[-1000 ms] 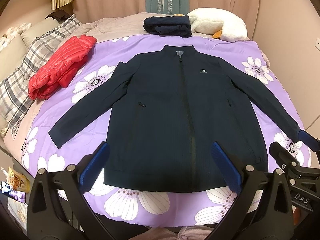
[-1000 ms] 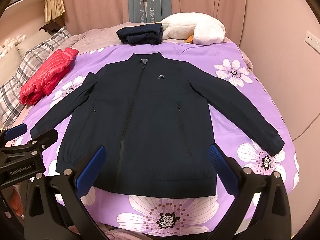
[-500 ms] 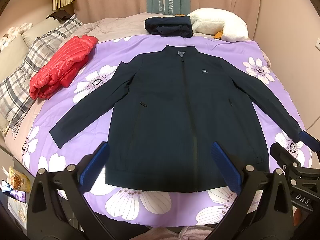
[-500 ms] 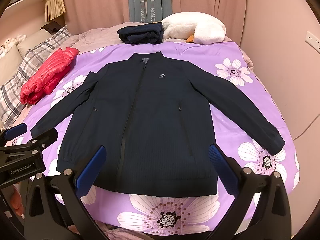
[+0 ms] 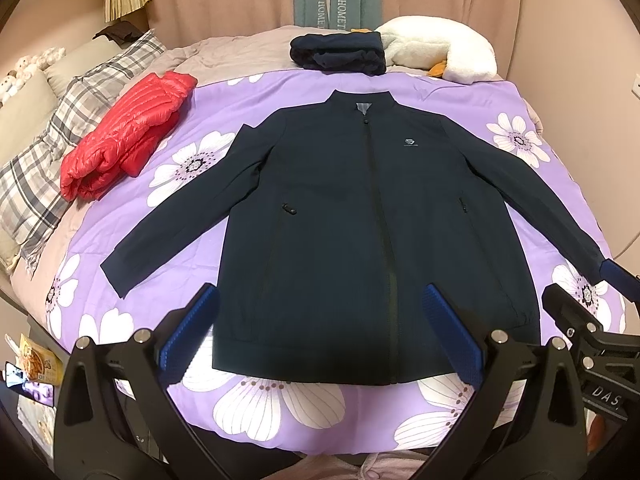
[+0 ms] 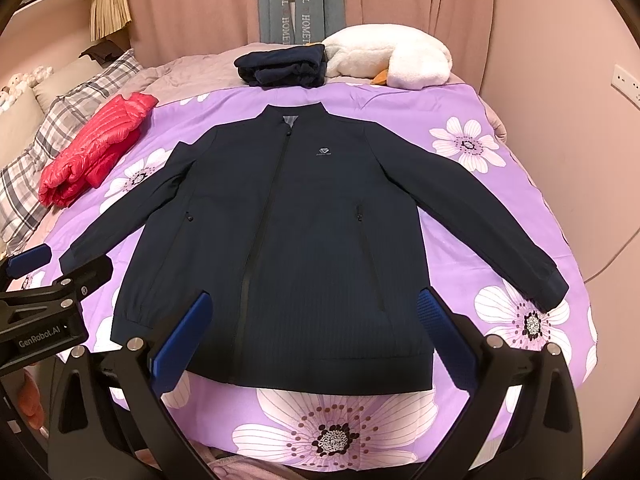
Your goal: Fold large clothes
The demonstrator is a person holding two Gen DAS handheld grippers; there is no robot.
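The navy jacket [image 5: 372,220] lies flat at frame centre: soft, light, probably slippery. Both the left gripper [image 5: 320,336] and right gripper [image 6: 314,338] hover with jaws spread; the cuffs look best to pinch.

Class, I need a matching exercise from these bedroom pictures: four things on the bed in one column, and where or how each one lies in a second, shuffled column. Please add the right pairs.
Things
1. navy jacket
2. red jacket
3. dark folded clothes
4. white plush toy

States
A. by the plaid pillow, folded
B. spread flat, sleeves out
C. far right corner
D. just beyond the collar

Pairs: 1-B, 2-A, 3-D, 4-C
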